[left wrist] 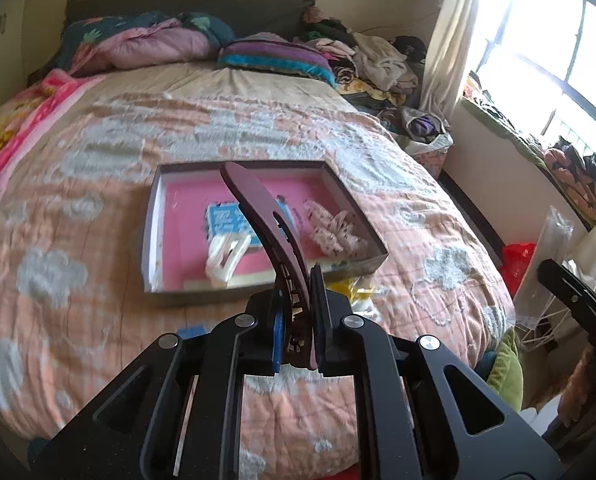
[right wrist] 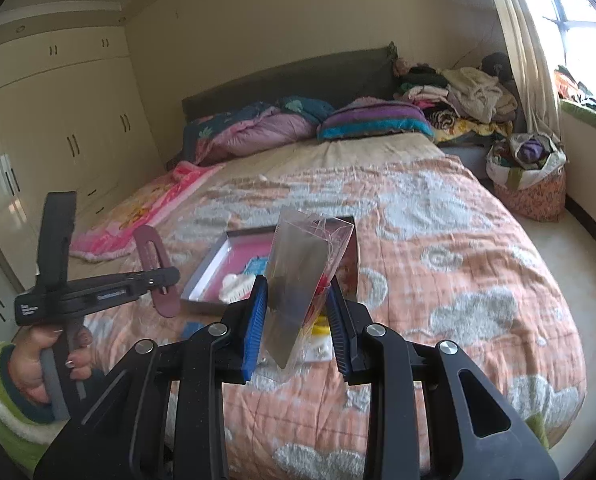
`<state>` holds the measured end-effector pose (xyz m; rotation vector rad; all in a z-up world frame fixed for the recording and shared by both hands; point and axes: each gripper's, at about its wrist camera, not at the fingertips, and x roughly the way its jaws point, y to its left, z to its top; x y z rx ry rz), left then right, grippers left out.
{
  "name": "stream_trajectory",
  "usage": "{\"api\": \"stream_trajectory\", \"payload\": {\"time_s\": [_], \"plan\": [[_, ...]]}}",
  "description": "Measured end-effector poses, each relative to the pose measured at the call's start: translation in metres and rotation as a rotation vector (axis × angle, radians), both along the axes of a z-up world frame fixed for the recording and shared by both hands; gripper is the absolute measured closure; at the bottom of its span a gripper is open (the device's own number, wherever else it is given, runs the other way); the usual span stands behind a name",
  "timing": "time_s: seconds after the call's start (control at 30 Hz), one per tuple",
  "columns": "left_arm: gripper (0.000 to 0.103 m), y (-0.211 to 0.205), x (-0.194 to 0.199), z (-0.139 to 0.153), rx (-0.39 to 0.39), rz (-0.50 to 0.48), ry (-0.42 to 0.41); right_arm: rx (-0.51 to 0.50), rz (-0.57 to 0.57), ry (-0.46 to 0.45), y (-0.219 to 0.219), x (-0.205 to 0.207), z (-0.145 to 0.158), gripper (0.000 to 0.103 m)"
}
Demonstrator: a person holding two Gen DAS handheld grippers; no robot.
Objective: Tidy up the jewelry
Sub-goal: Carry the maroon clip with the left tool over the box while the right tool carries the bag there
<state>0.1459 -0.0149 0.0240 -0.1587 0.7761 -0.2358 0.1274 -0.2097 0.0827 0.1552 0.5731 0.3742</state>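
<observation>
Two grippers are raised above a bed [left wrist: 98, 184] covered by an orange quilt with white cloud shapes. Left gripper [left wrist: 300, 308]: jaws clenched on a dark maroon hair clip [left wrist: 258, 208], which rises from between the pads and curves up and to the left over the tray. In the right wrist view the same clip [right wrist: 154, 264] stands upright in the left gripper [right wrist: 160, 280], at the left of the frame. Right gripper [right wrist: 298, 320]: jaws closed against the sides of a clear plastic box [right wrist: 310, 268], held upright and tilted slightly right; red and yellow contents show through its lower part, too blurred to identify. An open shallow tray [left wrist: 154, 216] with a pink floor lies on the quilt just beyond both grippers. It holds a white claw clip [left wrist: 226, 256] near the front wall, a blue card [left wrist: 226, 220] behind that, and a pale patterned scrunchie [left wrist: 334, 228] on the right. Pillows and folded clothes lie at the far end of the bed.
</observation>
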Motion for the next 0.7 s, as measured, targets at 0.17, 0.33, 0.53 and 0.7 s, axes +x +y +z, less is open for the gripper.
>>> {"api": "stream_trajectory", "payload": {"time_s": [0.17,0.33,0.53,0.7], "plan": [[0.098,-0.008,0.015,0.014,0.008,-0.022,-0.034,0.001,-0.001,-0.049,-0.002,0.004,0.022,0.074],[0.098,-0.009,0.033,0.024,0.028,-0.014,-0.053,-0.007,0.021,-0.094,0.004,0.015,0.043,0.074],[0.098,-0.006,0.052,0.03,0.044,0.001,-0.071,-0.024,0.046,-0.102,0.018,0.034,0.047,0.075],[0.098,-0.002,0.065,0.026,0.049,0.005,-0.063,-0.022,0.062,-0.077,0.027,0.052,0.043,0.075]]}}
